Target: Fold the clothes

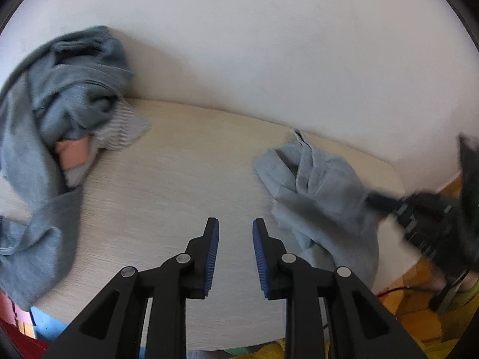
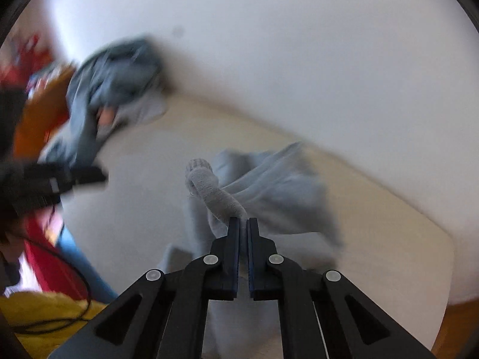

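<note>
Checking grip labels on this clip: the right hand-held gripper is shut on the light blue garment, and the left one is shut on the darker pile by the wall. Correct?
Not quite. The left hand-held gripper grips nothing: the left wrist view shows its jaws apart over the bare table, with the darker pile off to the side. The right hand-held gripper is indeed shut on the light blue garment.

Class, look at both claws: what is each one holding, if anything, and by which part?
The left claw holds nothing. The right claw is shut on the light blue garment, pinching a rolled fold near its closest edge.

Empty left claw (image 1: 235, 224) above table (image 1: 167, 185), between crumpled garments.
</note>
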Demonstrator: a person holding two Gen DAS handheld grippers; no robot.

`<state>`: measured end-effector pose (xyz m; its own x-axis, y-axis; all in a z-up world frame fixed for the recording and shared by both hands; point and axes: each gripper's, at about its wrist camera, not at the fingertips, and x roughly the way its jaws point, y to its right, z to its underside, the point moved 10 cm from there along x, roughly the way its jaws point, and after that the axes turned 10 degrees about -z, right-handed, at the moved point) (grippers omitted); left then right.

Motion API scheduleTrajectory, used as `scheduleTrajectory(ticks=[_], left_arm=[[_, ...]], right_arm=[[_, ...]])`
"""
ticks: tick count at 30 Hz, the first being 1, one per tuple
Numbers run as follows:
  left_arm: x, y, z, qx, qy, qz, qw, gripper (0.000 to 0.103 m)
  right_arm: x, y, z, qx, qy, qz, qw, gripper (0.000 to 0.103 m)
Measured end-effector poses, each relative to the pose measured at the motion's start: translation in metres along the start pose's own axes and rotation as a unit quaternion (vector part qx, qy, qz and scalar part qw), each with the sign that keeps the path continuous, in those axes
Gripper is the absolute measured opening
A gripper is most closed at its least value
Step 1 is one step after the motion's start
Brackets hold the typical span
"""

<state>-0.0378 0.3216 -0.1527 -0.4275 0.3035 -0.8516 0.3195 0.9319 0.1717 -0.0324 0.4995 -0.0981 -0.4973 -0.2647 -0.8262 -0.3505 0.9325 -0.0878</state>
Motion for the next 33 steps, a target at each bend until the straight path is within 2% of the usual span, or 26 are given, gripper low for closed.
scheduleTrajectory(ticks=[5,8,12,13,15,22,24,28,29,30,32,33], left_arm=[[0.023,0.042,0.022,0.041,-0.045,0.044,0.9972,0.021],[0.036,0.07,0.037,0.07,-0.075,0.067,0.9925,0.025],[0.049,0.102,0.047,0.093,-0.103,0.096,0.9856,0.028],[0.052,0.112,0.049,0.101,-0.105,0.101,0.9841,0.033],[0.058,0.122,0.049,0.11,-0.107,0.094,0.9837,0.043],[0.069,0.135,0.048,0.088,-0.105,0.074,0.9878,0.043],[0.065,0.134,0.048,0.082,-0.098,0.069,0.9894,0.043],[0.064,0.129,0.054,0.074,-0.096,0.045,0.9915,0.043],[0.064,0.129,0.057,0.071,-0.098,0.041,0.9919,0.043],[0.063,0.128,0.059,0.066,-0.099,0.038,0.9922,0.043],[0.061,0.128,0.064,0.056,-0.099,0.034,0.9929,0.043],[0.061,0.13,0.064,0.052,-0.1,0.03,0.9932,0.043]], right_arm=[[-0.047,0.058,0.005,0.057,0.043,0.048,0.996,0.005],[-0.063,0.087,0.019,0.093,0.048,0.068,0.992,0.005],[-0.069,0.112,0.043,0.137,0.046,0.074,0.987,0.005],[-0.069,0.115,0.048,0.144,0.046,0.073,0.986,0.005],[-0.069,0.122,0.055,0.158,0.047,0.071,0.984,0.005],[-0.085,0.157,0.076,0.22,0.069,0.104,0.967,0.005],[-0.078,0.175,0.091,0.229,0.047,0.113,0.966,0.005],[-0.052,0.198,0.135,0.262,-0.038,0.111,0.958,0.008],[-0.052,0.198,0.14,0.267,-0.041,0.108,0.957,0.012],[-0.055,0.195,0.142,0.269,-0.037,0.103,0.957,0.013],[-0.063,0.186,0.135,0.247,-0.021,0.081,0.966,0.016],[-0.067,0.181,0.13,0.232,-0.012,0.069,0.97,0.025]])
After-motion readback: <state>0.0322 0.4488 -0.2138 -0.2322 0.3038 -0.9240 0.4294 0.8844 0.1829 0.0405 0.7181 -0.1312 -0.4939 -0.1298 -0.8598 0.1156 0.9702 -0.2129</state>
